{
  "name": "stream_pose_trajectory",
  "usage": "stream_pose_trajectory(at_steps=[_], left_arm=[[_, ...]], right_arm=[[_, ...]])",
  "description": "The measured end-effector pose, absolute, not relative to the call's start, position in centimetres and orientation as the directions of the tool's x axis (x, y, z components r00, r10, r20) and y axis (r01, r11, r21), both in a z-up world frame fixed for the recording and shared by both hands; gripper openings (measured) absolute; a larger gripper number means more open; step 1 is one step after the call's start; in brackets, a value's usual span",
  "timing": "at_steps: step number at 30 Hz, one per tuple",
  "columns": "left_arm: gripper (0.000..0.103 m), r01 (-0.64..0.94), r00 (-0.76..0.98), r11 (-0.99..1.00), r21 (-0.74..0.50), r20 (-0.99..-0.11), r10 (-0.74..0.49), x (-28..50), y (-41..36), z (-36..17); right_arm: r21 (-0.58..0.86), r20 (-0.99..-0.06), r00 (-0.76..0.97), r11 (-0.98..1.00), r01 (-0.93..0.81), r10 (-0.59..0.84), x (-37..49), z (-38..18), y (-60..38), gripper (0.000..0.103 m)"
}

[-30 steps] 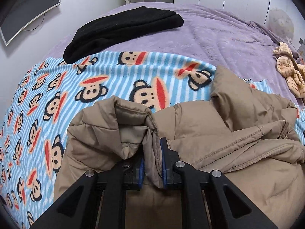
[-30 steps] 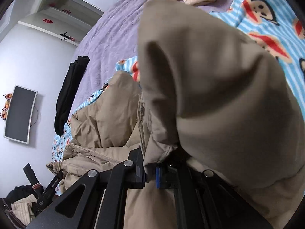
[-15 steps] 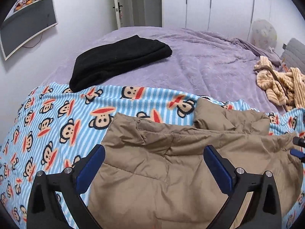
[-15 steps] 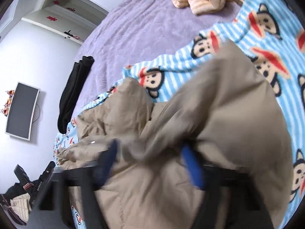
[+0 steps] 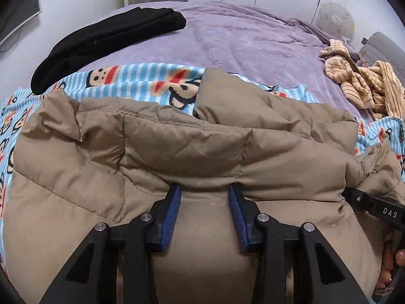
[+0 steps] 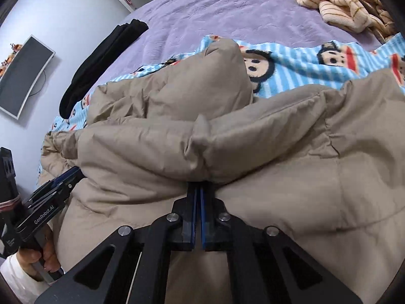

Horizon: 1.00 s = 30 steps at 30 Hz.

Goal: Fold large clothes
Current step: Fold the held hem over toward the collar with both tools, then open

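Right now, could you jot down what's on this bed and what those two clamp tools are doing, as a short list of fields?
surface: purple bedspread
under the work: blue striped monkey-print blanket
item being folded: tan puffer jacket, partly folded over itself
left gripper: jaws closing around a fold of the jacket's edge
right gripper: shut on a fold of the jacket
other clothes: folded black garment at the far left; crumpled striped beige garment at the far right
on the wall: dark screen
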State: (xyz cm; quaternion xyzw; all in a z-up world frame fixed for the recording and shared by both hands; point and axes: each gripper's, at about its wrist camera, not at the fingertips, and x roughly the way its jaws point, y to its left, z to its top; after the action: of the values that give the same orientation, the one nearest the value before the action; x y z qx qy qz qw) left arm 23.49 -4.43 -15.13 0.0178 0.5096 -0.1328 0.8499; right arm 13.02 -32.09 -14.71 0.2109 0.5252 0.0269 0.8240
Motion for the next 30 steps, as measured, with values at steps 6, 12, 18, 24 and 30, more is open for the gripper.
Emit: stream_pose_trajectory(at_steps=[6,12,18,24,30], left_arm=[[0.043,0.209,0.5,0.978,-0.026,-0.856,-0.13,25.7,-2.1,-13.1],[0.043,0.051,0.472,0.999,-0.01,-0.881,-0.033,28.8,5.4,-15.2],[0.043,0.09,0.495,0.987,0.131,-0.866,0.07,29.7,2.3,-18.0],[0.044,0.089,0.487,0.983,0.159,-0.868,0.096,28.4,2.7,-15.9],[0.073,0.114,0.503,0.986,0.123,-0.863,0.05,24.4,4.3,-12.2]], right_arm=[[0.359,-0.867,0.422,0.92,0.156,0.267,14.7,-14.1,-33.0,0.0],[0.205,-0.899,0.435,0.922,0.329,0.045,11.4,-12.0,-41.7,0.0],[0.3,-0.895,0.433,0.86,0.413,0.104,11.2,-15.8,-44.9,0.0],[0.22,-0.914,0.406,0.875,0.431,0.029,11.9,-15.1,-43.6,0.0],[0.295,-0.889,0.452,0.841,0.453,0.068,8.9,-11.6,-43.2,0.005]])
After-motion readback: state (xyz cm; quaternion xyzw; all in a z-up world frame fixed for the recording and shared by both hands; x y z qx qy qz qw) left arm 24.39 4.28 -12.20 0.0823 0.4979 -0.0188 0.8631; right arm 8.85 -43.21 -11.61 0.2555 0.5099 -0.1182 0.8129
